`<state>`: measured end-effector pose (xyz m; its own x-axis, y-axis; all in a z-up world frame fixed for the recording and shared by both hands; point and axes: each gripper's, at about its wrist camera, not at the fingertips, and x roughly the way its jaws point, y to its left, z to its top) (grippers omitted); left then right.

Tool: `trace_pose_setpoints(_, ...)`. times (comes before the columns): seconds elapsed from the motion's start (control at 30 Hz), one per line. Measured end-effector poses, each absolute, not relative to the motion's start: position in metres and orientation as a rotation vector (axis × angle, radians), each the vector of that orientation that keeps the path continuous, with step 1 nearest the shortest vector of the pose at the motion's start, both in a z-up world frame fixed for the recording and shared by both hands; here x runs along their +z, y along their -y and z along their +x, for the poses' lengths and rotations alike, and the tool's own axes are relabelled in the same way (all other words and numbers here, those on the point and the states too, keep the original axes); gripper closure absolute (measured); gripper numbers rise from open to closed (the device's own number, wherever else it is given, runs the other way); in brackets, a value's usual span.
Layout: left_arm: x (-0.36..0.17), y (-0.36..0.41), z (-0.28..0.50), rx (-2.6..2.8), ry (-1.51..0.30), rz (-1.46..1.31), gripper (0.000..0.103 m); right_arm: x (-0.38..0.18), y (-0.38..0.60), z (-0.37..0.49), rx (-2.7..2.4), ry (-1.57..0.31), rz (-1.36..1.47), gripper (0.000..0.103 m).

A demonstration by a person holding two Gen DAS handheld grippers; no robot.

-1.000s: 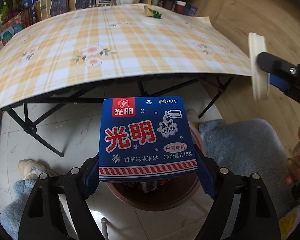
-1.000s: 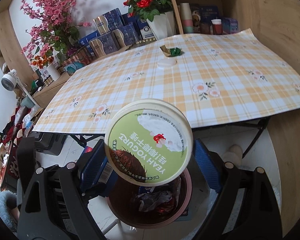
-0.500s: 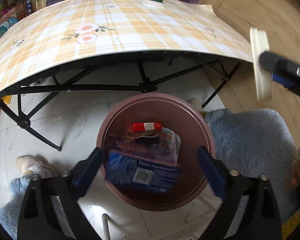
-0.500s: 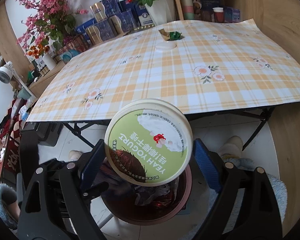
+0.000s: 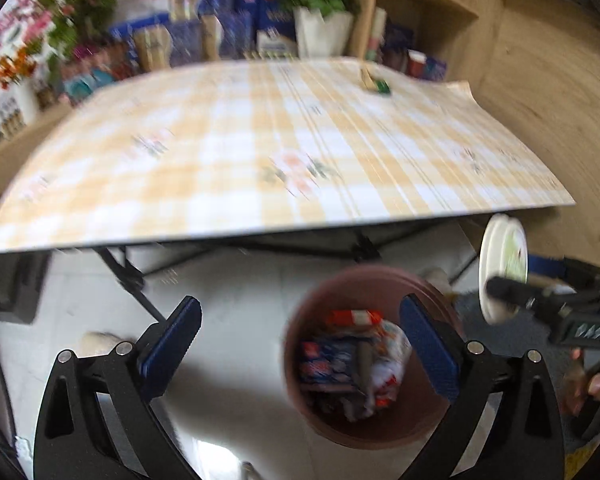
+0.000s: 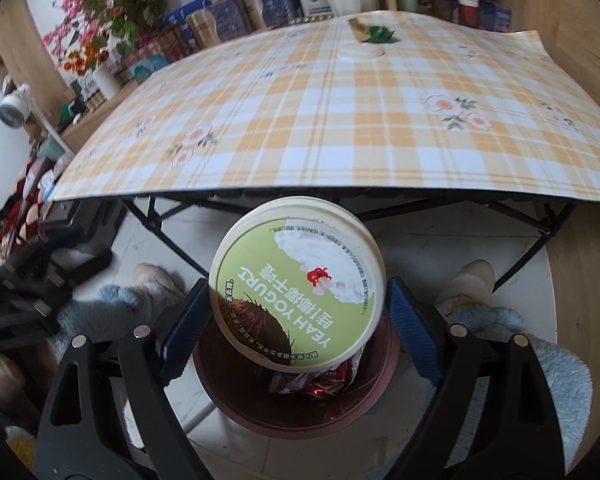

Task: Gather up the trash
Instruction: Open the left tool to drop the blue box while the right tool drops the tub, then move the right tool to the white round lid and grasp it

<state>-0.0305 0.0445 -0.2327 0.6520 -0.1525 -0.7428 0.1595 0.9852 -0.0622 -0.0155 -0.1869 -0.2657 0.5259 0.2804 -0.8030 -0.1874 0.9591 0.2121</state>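
R gripper (image 6: 296,312) clamps round green-lidded cream yogurt tub (image 6: 298,282) btwn its blue pads, directly above round brown plastic trash bin (image 6: 300,420) w/ wrappers inside; L gripper (image 5: 300,344) spread wide, nothing held, beside bin.

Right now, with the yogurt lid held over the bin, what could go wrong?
1. The right hand-held gripper grips the yogurt lid tilted, over the far rim of the bin. Let go here, it might hit the rim and land on the floor.
2. The bin already holds a pile of wrappers, so the lid could bounce or slide off them.
3. The open left hand-held gripper is close to the bin and could bump it.
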Motion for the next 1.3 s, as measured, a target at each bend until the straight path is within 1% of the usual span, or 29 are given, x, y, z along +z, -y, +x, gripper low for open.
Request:
trace_pose_setpoints(0.13,-0.214,-0.065,-0.04,-0.103,-0.759,0.023,0.006,-0.275,0.177,-0.011,0.293,-1.008,0.072,0.017)
trace_pose_setpoints(0.23,-0.212,-0.077,-0.049,-0.064,-0.726,0.018,0.006,-0.283,0.17,-0.009,0.3,-1.035,0.048,0.017)
trace_pose_setpoints(0.5,-0.214,-0.089,-0.067,0.001,-0.69,0.003,0.006,-0.294,0.164,-0.008,0.3,-1.073,0.013,0.016)
trace_pose_setpoints(0.6,-0.216,-0.096,-0.066,0.028,-0.708,-0.022,0.006,-0.295,0.163,-0.008,0.3,-1.077,0.005,0.016)
trace_pose_setpoints(0.67,-0.217,-0.1,-0.066,0.041,-0.714,-0.044,0.006,-0.296,0.163,-0.008,0.293,-1.081,-0.001,0.012)
trace_pose_setpoints(0.7,-0.217,-0.103,-0.066,0.042,-0.712,-0.055,0.006,-0.295,0.163,-0.008,0.286,-1.077,-0.006,0.008)
trace_pose_setpoints(0.83,-0.218,-0.108,-0.067,0.061,-0.721,-0.074,0.006,-0.294,0.163,-0.009,0.281,-1.069,-0.007,0.006)
trace_pose_setpoints(1.0,-0.218,-0.114,-0.069,0.089,-0.72,-0.088,0.006,-0.291,0.168,-0.011,0.266,-1.061,0.007,0.006)
trace_pose_setpoints(1.3,-0.216,-0.11,-0.072,0.09,-0.707,-0.071,0.006,-0.266,0.188,-0.015,0.217,-0.954,0.072,0.006)
